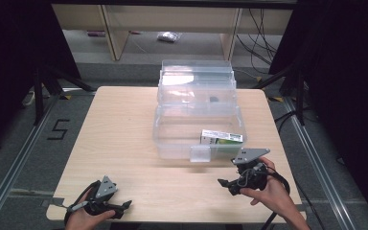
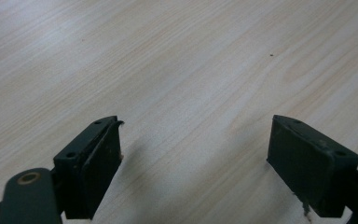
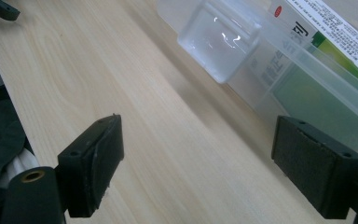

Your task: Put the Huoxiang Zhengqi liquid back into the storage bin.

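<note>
A: Two grippers, both with jaws spread wide and nothing between them. The left gripper (image 1: 124, 205) rests low at the near left of the bench (image 1: 120, 134); the right gripper (image 1: 224, 183) sits just in front of the clear plastic box (image 1: 172, 139).

B: And the box itself?

A: Mid-bench towards the far side, lid (image 1: 196, 79) thrown back, a green and white carton (image 1: 222, 137) lying in its near right corner. Thin, smooth walls: I judge it light, slick and a bit flexible, so squeezing a wall would bow it.

B: Where to grip, then?

A: The front latch tab (image 3: 219, 42), or the rim. The carton looks light and stiff; pinch it across its narrow faces.
</note>
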The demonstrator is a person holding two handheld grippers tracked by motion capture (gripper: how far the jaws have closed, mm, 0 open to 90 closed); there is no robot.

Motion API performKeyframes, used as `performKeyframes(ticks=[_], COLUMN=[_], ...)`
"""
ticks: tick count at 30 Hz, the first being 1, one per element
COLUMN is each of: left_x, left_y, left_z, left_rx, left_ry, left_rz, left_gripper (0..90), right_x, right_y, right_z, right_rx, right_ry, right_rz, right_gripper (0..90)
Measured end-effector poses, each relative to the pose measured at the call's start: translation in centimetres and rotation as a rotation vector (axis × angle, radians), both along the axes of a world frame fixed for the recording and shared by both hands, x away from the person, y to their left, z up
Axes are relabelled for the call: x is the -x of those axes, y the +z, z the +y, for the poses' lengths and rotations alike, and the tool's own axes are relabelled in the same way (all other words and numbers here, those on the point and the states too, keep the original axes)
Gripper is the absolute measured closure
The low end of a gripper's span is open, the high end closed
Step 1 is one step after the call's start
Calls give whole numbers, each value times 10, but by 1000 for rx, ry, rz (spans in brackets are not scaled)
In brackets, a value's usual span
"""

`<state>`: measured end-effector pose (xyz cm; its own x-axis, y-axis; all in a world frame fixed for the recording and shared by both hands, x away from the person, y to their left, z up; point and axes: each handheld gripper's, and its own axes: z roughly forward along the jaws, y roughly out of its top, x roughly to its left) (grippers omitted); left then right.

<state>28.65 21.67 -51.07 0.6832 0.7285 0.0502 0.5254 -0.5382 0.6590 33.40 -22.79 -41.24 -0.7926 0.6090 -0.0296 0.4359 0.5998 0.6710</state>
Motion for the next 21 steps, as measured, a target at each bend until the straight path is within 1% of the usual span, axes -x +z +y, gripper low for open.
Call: performKeyframes(ticks=[1,2,3,4,5,6,7,8,9,10,11,12,13,14,15,16,19,20,21], left_x=[0,0,0,0,0,0,0,0,0,0,0,0,0,0,0,1,1,1,0], left_y=[0,0,0,0,0,0,0,0,0,0,0,0,0,0,0,-1,-1,0,0], left_z=[0,0,0,0,0,-1,0,-1,0,0,0,0,0,-1,-1,-1,-1,-1,-1], left_rx=[0,-1,-1,8,8,9,7,8,6,3,3,3,3,4,6,7,5,5,6], left_ry=[0,-1,-1,4,4,4,3,4,2,0,2,1,1,5,5,5,4,5,6], left_rz=[0,0,0,-2,-2,-2,-1,-1,0,1,0,0,0,0,1,2,2,0,-1], left_gripper=[168,167,168,168,167,168,167,168,168,168,168,168,167,167,167,168,167,168,167], right_x=[0,3,3,3,3,6,5,5,5,8,6,7,7,8,10,8,9,10,10], right_y=[0,-1,-3,-4,-4,-8,-9,-10,-14,-15,-17,-19,-19,-23,-26,-28,-32,-37,-38], right_z=[0,-1,-2,-2,-2,-2,-4,-5,-6,-6,-8,-9,-9,-10,-9,-11,-12,-11,-12], right_rx=[0,-2,-10,-11,-11,-31,-31,-26,-48,-56,-50,-46,-46,-56,-76,-67,-73,-91,-77], right_ry=[0,4,-9,3,3,-26,-18,-13,-17,-51,-35,-27,-27,-45,-65,-44,-51,-59,-53], right_rz=[0,11,-5,-7,-7,17,1,6,6,27,-1,15,15,29,32,26,23,19,28], right_gripper=[178,177,177,176,176,176,175,175,175,175,175,175,175,175,175,176,177,178,179])
